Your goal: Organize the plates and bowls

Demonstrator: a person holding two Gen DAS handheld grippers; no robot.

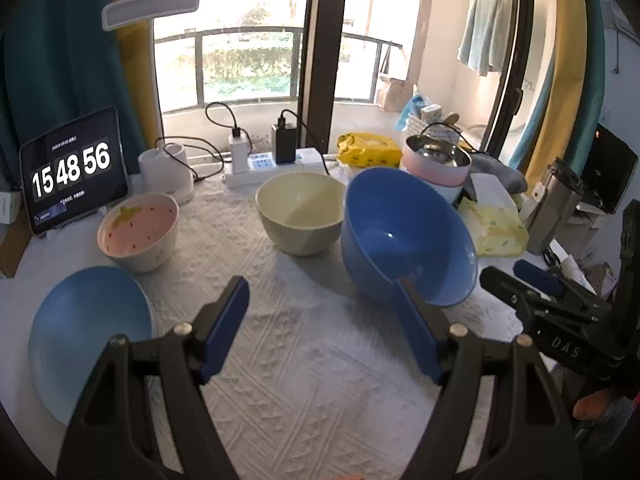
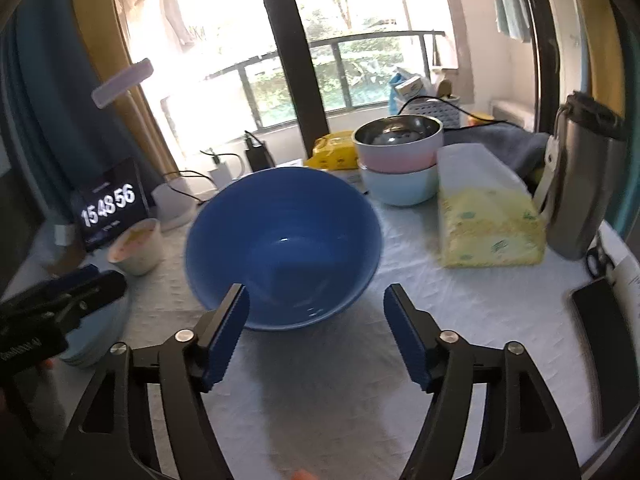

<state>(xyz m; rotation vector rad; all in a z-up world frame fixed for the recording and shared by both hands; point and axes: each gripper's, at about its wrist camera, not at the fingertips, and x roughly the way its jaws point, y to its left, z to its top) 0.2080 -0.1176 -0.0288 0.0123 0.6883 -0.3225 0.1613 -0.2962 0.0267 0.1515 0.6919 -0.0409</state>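
While both grippers gape wide with nothing held, the blue bowl (image 2: 282, 246) sits empty on the desk (image 2: 460, 320) just ahead of the right gripper (image 2: 316, 332); left gripper (image 1: 320, 320) faces cream bowl (image 1: 300, 212), strawberry bowl (image 1: 138, 232), blue plate (image 1: 88, 336).

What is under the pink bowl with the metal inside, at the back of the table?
The pink bowl sits nested in a light blue bowl, which stands on the white tablecloth. The light blue bowl's inside is covered, so I cannot tell whether anything lies in it.
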